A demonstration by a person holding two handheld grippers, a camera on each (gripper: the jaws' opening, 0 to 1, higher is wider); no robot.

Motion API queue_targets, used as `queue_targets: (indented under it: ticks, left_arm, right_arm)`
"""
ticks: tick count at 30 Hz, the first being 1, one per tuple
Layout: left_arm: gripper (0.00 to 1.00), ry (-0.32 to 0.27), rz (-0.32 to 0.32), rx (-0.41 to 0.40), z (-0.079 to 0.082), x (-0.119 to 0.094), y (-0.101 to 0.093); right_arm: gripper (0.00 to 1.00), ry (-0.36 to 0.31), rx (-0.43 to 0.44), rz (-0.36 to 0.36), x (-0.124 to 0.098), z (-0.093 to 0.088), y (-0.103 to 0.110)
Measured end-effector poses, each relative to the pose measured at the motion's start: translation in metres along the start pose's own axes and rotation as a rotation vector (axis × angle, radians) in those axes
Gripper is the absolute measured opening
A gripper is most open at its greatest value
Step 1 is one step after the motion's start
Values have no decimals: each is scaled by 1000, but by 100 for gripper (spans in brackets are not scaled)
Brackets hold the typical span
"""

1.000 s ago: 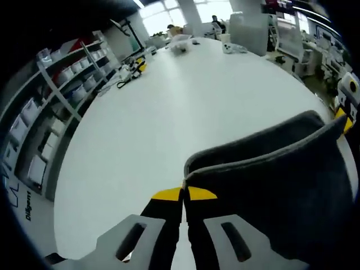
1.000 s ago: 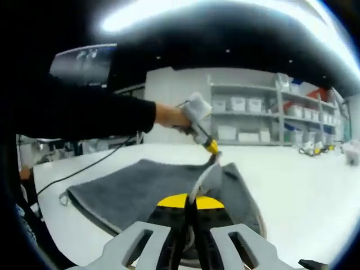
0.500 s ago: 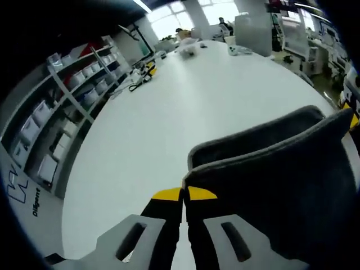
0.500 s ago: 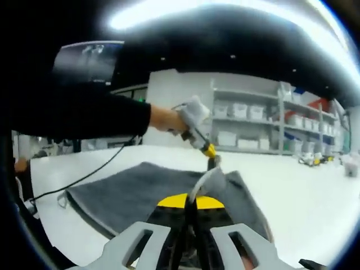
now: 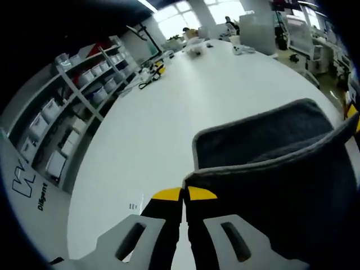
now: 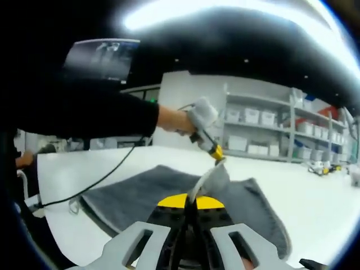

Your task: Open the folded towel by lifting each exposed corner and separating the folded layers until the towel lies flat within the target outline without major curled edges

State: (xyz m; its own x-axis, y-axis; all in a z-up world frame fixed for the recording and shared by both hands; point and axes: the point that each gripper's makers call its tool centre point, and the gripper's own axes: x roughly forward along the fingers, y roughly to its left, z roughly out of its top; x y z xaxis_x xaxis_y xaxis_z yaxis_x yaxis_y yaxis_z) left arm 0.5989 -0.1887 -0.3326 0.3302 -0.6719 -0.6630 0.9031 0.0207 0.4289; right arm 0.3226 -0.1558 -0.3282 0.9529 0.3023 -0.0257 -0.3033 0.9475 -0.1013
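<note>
A dark grey towel with a lighter hem lies partly on the white table. My left gripper is shut on a corner of its top layer, which is lifted off the layer below. In the right gripper view the same towel spreads over the table, and my right gripper is shut on a raised edge of it. The left gripper appears there too, held by a hand in a black sleeve, pinching a pale lifted corner.
Shelves with white bins line the wall beside the table. Small items and cables sit at the table's far end. A black cable trails across the table beside the towel. Shelving stands behind.
Both grippers have risen with the towel's top layer, exposing more of the lower layer. The views have shifted with the hands.
</note>
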Motion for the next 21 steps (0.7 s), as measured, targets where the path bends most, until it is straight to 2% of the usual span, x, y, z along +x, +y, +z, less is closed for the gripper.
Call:
queue_targets:
  ticks: [6,10,15,21]
  left_arm:
    - [1,4,22,14,-3,-8,0]
    - [1,26,34,17,-11,-13,2]
    - [1,21,64,12,-17,-22,8]
    - [1,38,83,15,-31,-34,13]
  right_arm:
    - [0,-3,-6,16,1,2,8]
    - [0,19,-9,49,5,-2,15]
    - [0,18,-5,86,9,0,25]
    - [0,21,-28,117,16,0,36]
